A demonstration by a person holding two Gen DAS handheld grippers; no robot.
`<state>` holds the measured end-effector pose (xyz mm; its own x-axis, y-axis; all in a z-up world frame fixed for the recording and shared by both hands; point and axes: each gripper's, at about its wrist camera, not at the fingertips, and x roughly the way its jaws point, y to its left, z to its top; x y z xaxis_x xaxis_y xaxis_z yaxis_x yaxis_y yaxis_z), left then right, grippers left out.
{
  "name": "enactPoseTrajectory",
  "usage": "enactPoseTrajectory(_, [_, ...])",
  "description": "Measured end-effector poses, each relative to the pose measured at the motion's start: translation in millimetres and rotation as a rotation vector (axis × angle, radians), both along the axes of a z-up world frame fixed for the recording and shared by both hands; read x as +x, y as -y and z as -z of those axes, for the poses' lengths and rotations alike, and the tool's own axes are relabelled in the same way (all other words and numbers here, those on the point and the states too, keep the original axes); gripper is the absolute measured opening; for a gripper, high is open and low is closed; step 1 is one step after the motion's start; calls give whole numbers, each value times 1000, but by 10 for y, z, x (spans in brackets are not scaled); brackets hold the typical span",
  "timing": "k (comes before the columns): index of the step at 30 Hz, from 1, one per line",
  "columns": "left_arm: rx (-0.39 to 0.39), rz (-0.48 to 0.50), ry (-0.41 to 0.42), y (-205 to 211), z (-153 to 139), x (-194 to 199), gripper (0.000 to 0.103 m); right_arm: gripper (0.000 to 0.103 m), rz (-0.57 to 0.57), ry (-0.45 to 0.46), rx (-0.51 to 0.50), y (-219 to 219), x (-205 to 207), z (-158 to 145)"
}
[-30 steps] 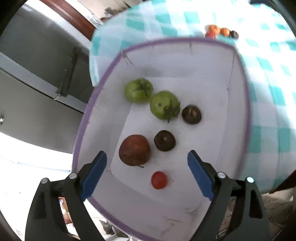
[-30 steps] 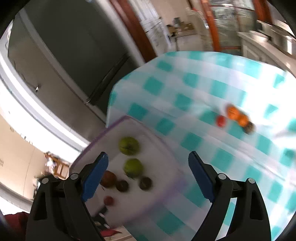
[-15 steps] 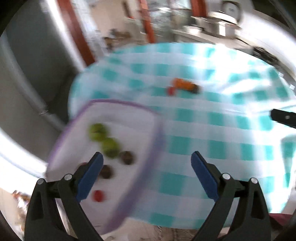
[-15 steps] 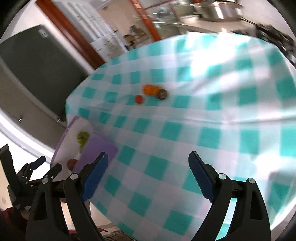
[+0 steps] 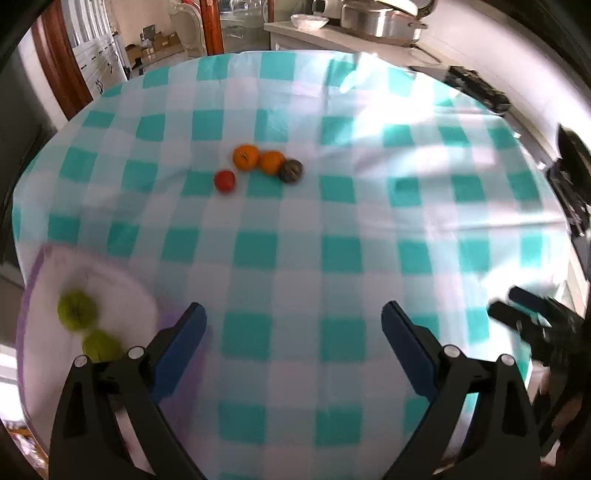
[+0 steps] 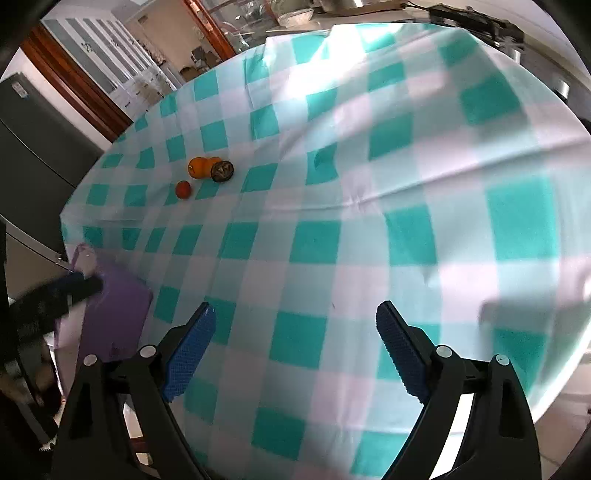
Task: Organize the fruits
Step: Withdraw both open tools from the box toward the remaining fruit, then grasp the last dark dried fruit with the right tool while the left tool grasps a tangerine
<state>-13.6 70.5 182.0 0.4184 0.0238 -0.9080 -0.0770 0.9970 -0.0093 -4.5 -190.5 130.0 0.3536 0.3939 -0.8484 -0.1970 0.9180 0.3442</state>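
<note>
On the teal-checked tablecloth (image 5: 332, 229) lie two orange fruits (image 5: 245, 157), a small red fruit (image 5: 224, 181) and a dark round fruit (image 5: 290, 170), close together at the far left. They also show in the right wrist view (image 6: 199, 167). A white bin with a purple rim (image 5: 110, 288) sits at the near left and holds two green fruits (image 5: 77, 309). My left gripper (image 5: 293, 332) is open and empty above the cloth, beside the bin. My right gripper (image 6: 295, 332) is open and empty above the near cloth.
The purple bin (image 6: 114, 314) stands at the table's left edge in the right wrist view, with the other gripper (image 6: 55, 295) blurred beside it. A dark fridge (image 6: 33, 140) stands left of the table. A counter with pots (image 5: 376, 18) lies behind.
Both grippers have swung away from the bin toward the middle of the table. The bin slid to the lower left of both views. The loose fruits now sit farther into view.
</note>
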Motion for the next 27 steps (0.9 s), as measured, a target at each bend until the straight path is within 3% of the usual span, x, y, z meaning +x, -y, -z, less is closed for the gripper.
enactPoseTrajectory(3, [38, -8, -36, -353, 55, 499, 96, 86, -36, -4, -36, -325, 212, 24])
enactPoseTrajectory(6, [11, -38, -21, -754, -1, 855, 96, 86, -107, -11, -93, -787, 459, 93])
enactPoseTrajectory(9, [-20, -39, -18, -1053, 43, 1076, 96, 86, -170, -14, -133, -1248, 755, 197])
enactPoseTrajectory(11, [0, -18, -38, -1237, 177, 1206, 96, 86, -202, -18, -162, -1551, 1002, 290])
enactPoseTrajectory(18, [-64, 30, -127, -1521, 560, 1398, 96, 86, -231, -22, -205, -2271, 1798, 564])
enactPoseTrajectory(27, [-81, 56, -180, -1583, 806, 1613, 96, 74, -282, -43, -289, -2611, 2137, 889])
